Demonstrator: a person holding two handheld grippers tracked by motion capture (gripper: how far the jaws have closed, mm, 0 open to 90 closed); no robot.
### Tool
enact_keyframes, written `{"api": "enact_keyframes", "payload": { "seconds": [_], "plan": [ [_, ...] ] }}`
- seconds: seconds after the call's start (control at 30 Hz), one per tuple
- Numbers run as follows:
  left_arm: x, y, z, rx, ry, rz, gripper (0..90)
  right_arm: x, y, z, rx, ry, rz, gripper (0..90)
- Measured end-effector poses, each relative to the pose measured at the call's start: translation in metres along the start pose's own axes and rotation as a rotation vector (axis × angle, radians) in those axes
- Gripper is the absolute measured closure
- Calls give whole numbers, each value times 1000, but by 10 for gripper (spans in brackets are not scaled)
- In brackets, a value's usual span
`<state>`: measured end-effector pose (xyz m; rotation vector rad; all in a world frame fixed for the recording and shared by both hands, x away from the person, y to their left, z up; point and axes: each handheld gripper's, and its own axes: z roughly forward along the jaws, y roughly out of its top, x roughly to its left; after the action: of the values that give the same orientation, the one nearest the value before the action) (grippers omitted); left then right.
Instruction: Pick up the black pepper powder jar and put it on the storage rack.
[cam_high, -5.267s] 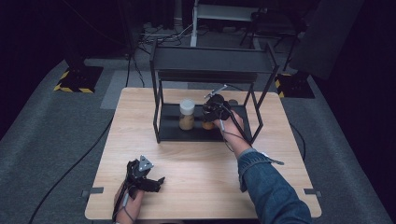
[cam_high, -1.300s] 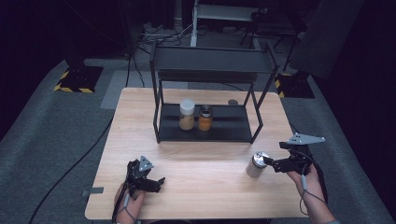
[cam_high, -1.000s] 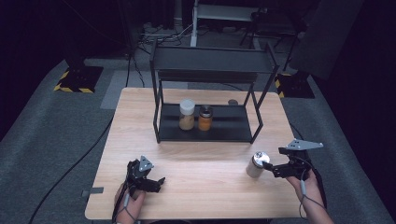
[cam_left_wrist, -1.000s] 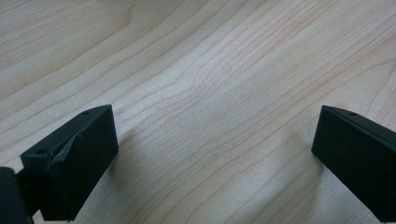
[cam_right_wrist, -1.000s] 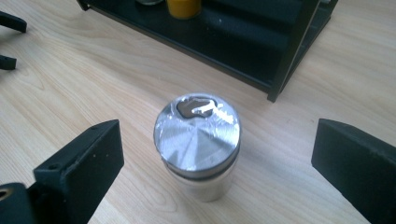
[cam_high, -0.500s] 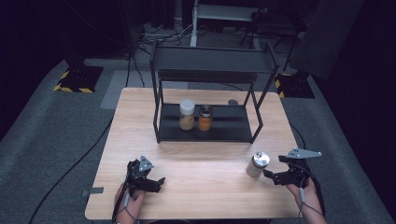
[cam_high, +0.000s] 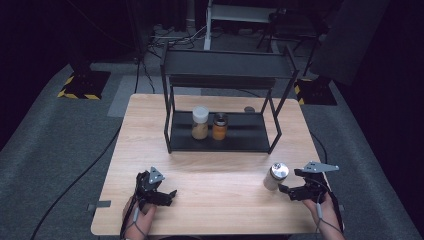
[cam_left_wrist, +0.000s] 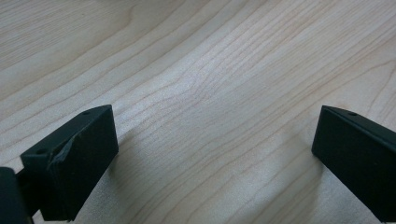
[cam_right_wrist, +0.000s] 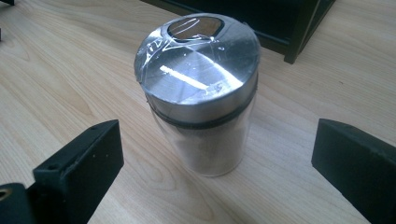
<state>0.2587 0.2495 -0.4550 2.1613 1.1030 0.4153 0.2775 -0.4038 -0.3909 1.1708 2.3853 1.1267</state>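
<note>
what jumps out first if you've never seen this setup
A silver-lidded glass jar stands upright on the wooden table near its right front, just ahead of the open right gripper. Behind it, a black wire rack holds two spice jars side by side.

Rack (cam_high: 222, 137) stands at the rear centre of the counter (cam_high: 210, 170). On its lower shelf: white-lidded jar (cam_high: 200, 122) at left, dark-lidded jar (cam_high: 220, 126) just beside it at right. Metal-lidded shaker jar (cam_high: 275, 176) stands upright on the counter, in front of the rack's right end, well apart from it. Right tongs (cam_high: 287, 190) just right of the shaker, not touching. Left tongs (cam_high: 169, 197) at the front left of the counter, far from the shaker.
</note>
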Motion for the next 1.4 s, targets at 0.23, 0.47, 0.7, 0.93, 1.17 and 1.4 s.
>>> {"api": "enact_keyframes", "payload": {
  "seconds": [0.23, 0.47, 0.7, 0.93, 1.17, 1.4],
  "plan": [
    [0, 0, 0, 1, 1, -2, 0, 0, 7, 15, 13, 12, -20, 20],
    [0, 0, 0, 1, 1, -2, 0, 3, 17, 29, 30, 16, -51, 24],
    [0, 0, 0, 1, 1, -1, 0, 5, 29, 40, 72, 15, -83, 114],
    [0, 0, 0, 1, 1, -1, 0, 8, 33, 44, 100, -6, -107, 297],
    [0, 0, 0, 1, 1, -2, 0, 15, 42, 44, 130, -31, -117, 306],
    [0, 0, 0, 1, 1, -1, 0, 17, 55, 37, 126, -25, -120, 307]
  ]
}}
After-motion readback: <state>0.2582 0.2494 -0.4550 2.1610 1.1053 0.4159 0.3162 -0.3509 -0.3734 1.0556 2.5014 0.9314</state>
